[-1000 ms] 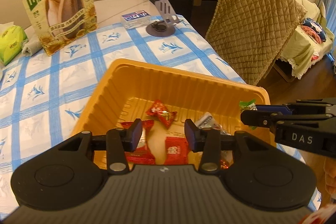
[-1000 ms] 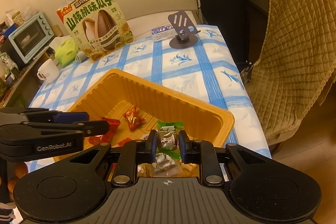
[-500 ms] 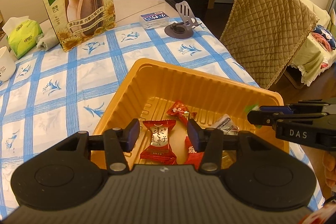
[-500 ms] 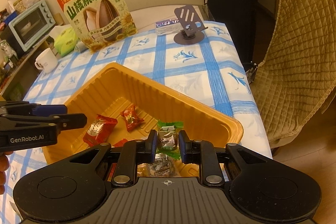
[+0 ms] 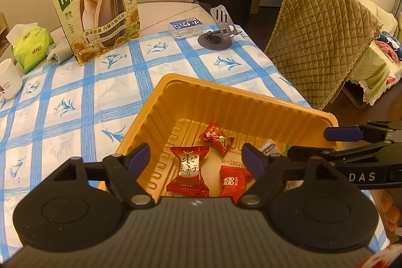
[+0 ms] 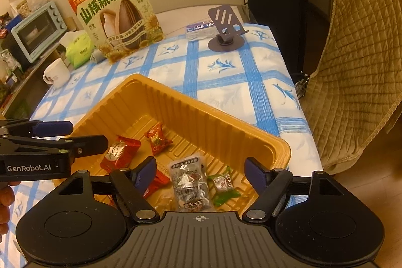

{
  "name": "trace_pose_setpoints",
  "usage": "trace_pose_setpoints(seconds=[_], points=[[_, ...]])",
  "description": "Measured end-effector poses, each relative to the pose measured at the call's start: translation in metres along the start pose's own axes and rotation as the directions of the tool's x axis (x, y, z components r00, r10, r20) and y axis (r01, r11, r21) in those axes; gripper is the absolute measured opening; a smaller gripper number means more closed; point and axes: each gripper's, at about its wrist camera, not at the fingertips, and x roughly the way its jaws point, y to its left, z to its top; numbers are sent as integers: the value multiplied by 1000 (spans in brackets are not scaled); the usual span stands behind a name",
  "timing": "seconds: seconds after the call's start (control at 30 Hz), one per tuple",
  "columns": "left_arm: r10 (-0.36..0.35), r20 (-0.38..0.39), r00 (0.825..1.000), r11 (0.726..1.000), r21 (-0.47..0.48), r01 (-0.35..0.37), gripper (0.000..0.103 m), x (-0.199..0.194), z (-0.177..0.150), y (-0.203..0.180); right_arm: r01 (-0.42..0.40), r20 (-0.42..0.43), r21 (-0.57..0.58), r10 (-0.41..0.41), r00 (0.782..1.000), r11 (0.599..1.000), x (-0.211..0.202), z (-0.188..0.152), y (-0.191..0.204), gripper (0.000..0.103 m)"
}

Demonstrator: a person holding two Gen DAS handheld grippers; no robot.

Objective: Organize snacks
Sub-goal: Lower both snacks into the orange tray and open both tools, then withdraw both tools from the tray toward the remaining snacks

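An orange plastic tray (image 5: 226,97) (image 6: 201,114) sits on the blue-checked tablecloth and holds several wrapped snacks. In the left wrist view a large red candy (image 5: 188,171), a small red candy (image 5: 217,138) and a red packet (image 5: 232,180) lie in it. In the right wrist view a clear grey snack packet (image 6: 189,183) and a green-wrapped candy (image 6: 223,185) lie near the tray's front. My left gripper (image 5: 198,157) is open and empty above the tray. My right gripper (image 6: 201,171) is open and empty above the tray's right part.
A big sunflower-seed bag (image 5: 96,1) stands at the back of the table, with a tissue pack (image 5: 30,47), a white mug (image 6: 56,73), a phone stand (image 5: 218,27) and a small box (image 5: 186,27). A quilt-covered chair (image 5: 319,42) is to the right.
Both grippers have opened wide. The right one let go of the green-wrapped candy, which now lies in the tray. Both have drawn back a little from the tray.
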Motion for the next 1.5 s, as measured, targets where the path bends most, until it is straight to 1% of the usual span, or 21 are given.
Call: trace_pose_setpoints(seconds=[0.1,0.37,0.5,0.67,0.87,1.07,1.17,1.5], points=[[4,7,1000,1000,-1,-4,81,-4,-1,0,1,8,-3,-1,1000,1000,-3,-2,1,87],[10,24,1000,1000,-15,-10,82,-20,-6,3,-1,24,7,1,1000,1000,-17,-6,6,90],[1,37,999,1000,-28,1,83,-33,-11,4,-1,39,14,1,999,1000,-29,-10,10,91],[-14,55,998,998,-52,17,84,-55,-20,8,-6,59,20,5,998,1000,-48,-17,19,91],[-4,88,996,997,-71,11,84,-93,-37,16,-5,79,13,4,997,1000,-75,-30,36,91],[19,110,994,996,-91,-9,84,-138,-63,34,-14,85,-12,15,996,1000,-102,-52,59,91],[21,121,992,995,-103,-8,84,-162,-80,46,-23,84,-23,25,996,999,-113,-67,75,91],[67,149,987,989,-144,-46,85,-239,-144,88,-64,60,-74,68,996,995,-140,-116,136,91]])
